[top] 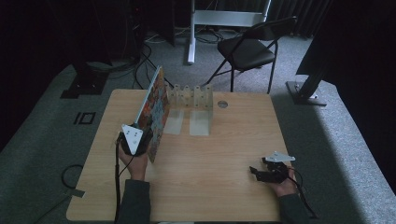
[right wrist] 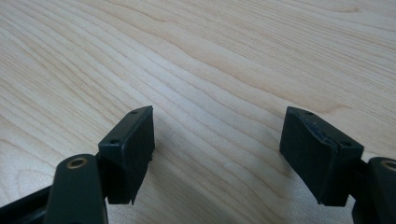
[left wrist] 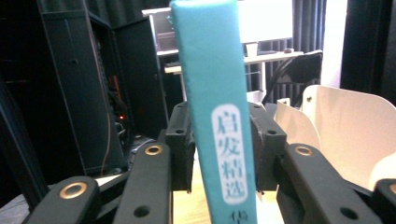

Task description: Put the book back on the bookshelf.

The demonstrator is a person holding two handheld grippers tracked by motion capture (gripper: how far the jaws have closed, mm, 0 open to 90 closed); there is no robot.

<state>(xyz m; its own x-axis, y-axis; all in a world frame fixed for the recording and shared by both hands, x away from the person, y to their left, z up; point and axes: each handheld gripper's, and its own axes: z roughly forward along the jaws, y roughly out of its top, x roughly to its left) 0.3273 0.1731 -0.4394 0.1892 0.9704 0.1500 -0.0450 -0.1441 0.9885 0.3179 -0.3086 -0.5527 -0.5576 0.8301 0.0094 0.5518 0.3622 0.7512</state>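
A large book with a colourful cover [top: 156,109] stands on its edge on the wooden table [top: 210,186], running away from me at the left. Its teal spine with white characters [left wrist: 219,93] rises between the jaws of my left gripper [top: 150,137] [left wrist: 223,140]. The pads sit close on either side of the spine, with a thin gap on the left side, so the grip looks loose. My right gripper [top: 256,171] [right wrist: 217,140] rests low over the bare tabletop at the right front, jaws wide open with nothing between them.
White metal bookends [top: 196,100] stand at the table's far middle, just right of the book; one curved white plate [left wrist: 345,135] shows close by in the left gripper view. A black folding chair [top: 247,46] stands behind the table.
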